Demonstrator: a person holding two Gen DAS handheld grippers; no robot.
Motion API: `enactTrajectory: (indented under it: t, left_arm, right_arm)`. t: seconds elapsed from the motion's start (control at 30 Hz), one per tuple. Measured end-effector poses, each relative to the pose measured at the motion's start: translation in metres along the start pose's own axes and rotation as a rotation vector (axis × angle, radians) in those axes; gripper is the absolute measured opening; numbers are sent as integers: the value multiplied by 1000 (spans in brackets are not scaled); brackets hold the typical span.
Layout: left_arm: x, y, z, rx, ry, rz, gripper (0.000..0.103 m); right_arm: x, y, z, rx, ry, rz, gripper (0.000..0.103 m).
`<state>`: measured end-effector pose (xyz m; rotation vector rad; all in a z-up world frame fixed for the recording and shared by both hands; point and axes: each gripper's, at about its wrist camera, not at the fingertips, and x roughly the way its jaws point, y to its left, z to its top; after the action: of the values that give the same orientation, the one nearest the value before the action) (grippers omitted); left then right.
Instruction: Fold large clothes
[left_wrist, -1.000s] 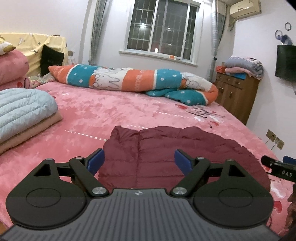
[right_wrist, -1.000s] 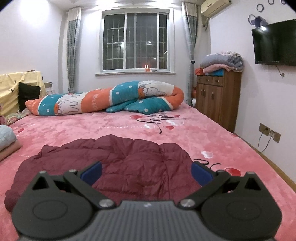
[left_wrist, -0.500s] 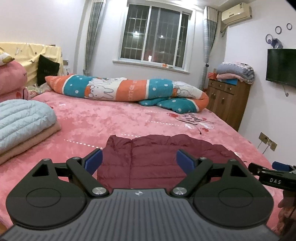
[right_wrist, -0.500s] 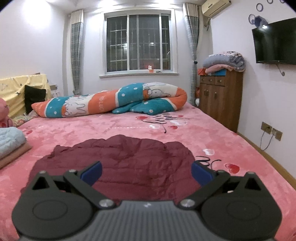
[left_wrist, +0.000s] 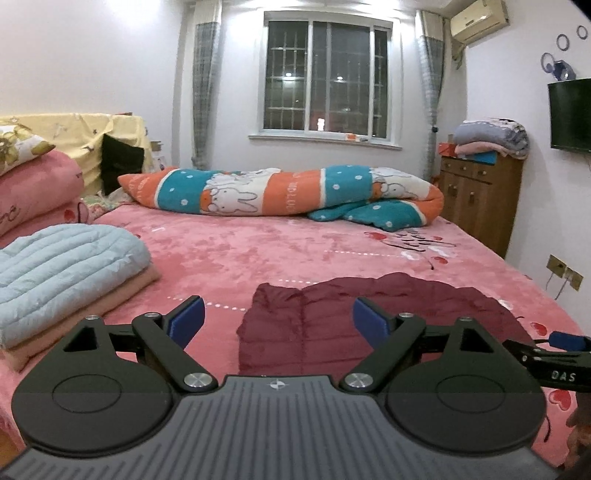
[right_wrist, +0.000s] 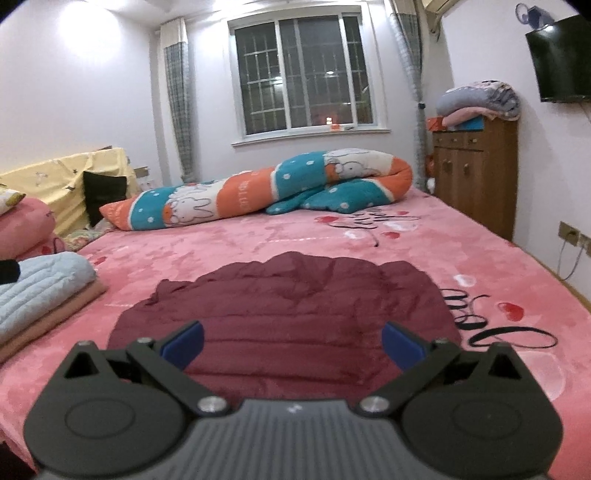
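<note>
Maroon jacket whole only in right view; left claw, right claw wide (both empty).

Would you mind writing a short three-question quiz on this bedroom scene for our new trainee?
1. True or false: the left gripper is shut on the maroon jacket.
2. Which lies on top of the folded stack at the left of the bed? A) light blue quilted garment B) rabbit-print quilt C) television
3. Fill in: the right gripper is ____.

Key: 1 false, it is open and holds nothing; 2 A; 3 open.
</note>
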<state>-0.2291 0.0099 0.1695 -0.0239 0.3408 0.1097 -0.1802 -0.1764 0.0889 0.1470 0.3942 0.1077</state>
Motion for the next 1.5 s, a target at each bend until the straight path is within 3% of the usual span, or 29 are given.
enactTrajectory:
  t: [0.47,0.77,1.2,1.5]
  left_arm:
    - [56,32,-34,-96,160,52,103]
    - [86,56,-62,-186,246,49,103]
    - [132,82,-94,-497,383,-61,103]
    - [151,81,-101,-619,397,-159,103]
  right_arm:
    - [43,-11,-33,5,152,-4,102]
    - [68,-40,-42,152,233,-48,102]
    - [77,-69,-49,299,280,-67,102]
    - [73,-96,-53,448,270,-41,102]
